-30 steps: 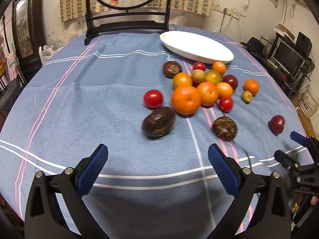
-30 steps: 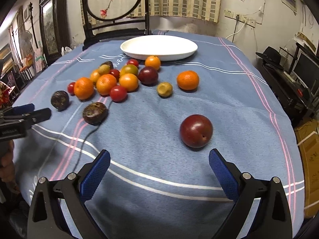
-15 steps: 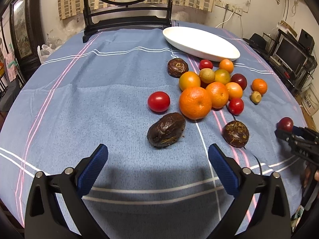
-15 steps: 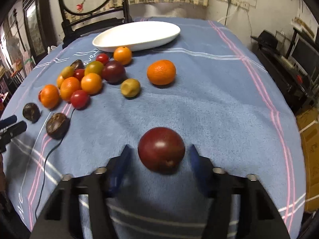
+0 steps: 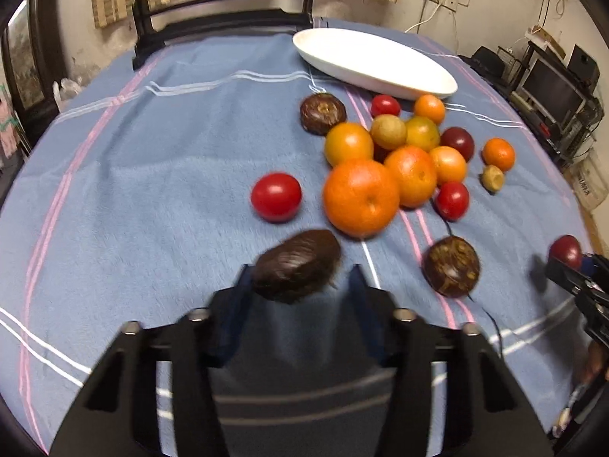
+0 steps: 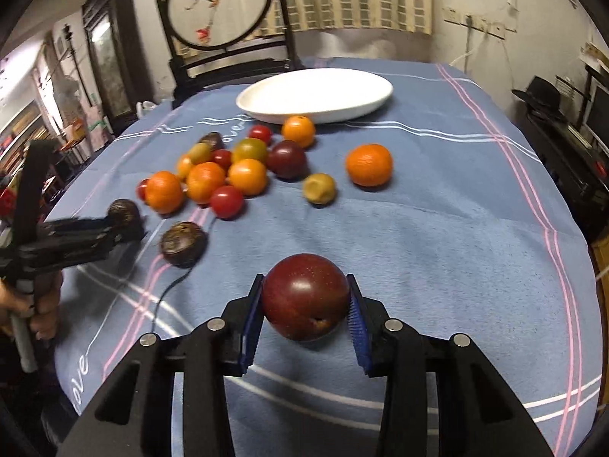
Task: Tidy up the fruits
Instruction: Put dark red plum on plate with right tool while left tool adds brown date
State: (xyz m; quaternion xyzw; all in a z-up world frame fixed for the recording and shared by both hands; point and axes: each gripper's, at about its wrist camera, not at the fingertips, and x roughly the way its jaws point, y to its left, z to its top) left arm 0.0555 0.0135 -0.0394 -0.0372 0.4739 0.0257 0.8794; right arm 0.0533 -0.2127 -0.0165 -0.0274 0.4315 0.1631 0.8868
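Note:
My left gripper is closed around a dark brown wrinkled fruit, which sits between the blue pads; it is blurred. My right gripper is shut on a dark red plum and holds it just above the blue cloth. The plum also shows in the left wrist view. A white oval plate lies at the far side; it also shows in the left wrist view. A cluster of oranges, red tomatoes and other small fruits lies between the grippers and the plate.
A round brown fruit lies right of my left gripper, with a thin black cord beside it. A lone orange and a small yellow-green fruit lie right of the cluster. A dark wooden screen stand stands behind the table.
Both grippers have closed: the left around the dark brown fruit after moving forward, the right tight on the red plum, which is now raised off the cloth.

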